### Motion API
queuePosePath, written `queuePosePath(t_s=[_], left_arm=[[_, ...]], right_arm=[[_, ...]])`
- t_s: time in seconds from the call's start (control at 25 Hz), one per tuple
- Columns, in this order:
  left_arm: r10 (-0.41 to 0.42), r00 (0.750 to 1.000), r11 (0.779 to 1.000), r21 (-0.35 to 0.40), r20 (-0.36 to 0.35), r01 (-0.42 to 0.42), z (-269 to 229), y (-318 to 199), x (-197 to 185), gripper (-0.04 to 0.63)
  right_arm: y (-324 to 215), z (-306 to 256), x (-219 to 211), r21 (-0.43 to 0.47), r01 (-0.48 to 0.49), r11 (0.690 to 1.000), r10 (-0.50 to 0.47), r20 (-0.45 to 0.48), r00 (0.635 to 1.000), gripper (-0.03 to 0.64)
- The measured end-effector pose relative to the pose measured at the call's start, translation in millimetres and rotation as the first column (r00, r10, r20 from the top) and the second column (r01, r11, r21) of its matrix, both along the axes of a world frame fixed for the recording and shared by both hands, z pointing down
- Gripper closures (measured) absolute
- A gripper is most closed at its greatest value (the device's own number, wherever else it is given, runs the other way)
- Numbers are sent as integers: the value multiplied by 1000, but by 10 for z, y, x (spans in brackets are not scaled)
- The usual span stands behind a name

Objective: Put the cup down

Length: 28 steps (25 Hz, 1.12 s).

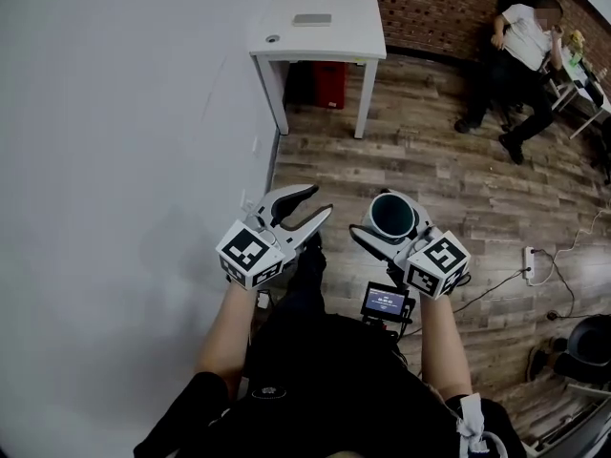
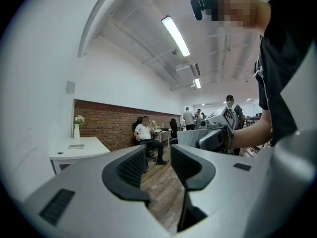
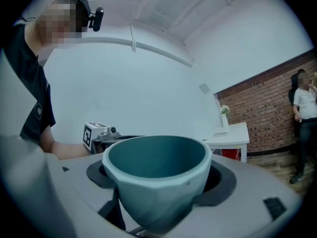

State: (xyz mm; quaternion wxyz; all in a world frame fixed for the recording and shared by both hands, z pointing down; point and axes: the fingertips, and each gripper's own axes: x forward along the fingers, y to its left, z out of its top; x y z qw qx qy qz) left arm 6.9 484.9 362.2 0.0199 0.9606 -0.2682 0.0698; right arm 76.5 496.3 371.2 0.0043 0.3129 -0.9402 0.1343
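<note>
White table (image 1: 353,29) stands well beyond cup (image 1: 392,216).

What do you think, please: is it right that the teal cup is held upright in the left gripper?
Not quite: the teal cup is held upright in the right gripper, not the left, as the right gripper view shows; the left gripper is open and empty.
</note>
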Motion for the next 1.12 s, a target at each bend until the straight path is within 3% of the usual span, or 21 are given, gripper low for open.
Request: queuePosePath(t_s=[0.28, 0.72, 1.12], left_arm=[[40, 999, 999, -11, -19, -40, 72, -930, 13, 431], [76, 996, 997, -21, -36, -77, -22, -2854, -175, 433], [76, 995, 996, -32, -64, -78, 26, -3959, -396, 433]], right_arm=[[-945, 29, -25, -12, -35, 999, 34, -5, 999, 199], [-2858, -102, -209, -29, -87, 996, 87, -11, 996, 199], [-4021, -37, -391, -43, -95, 995, 94, -28, 995, 199]])
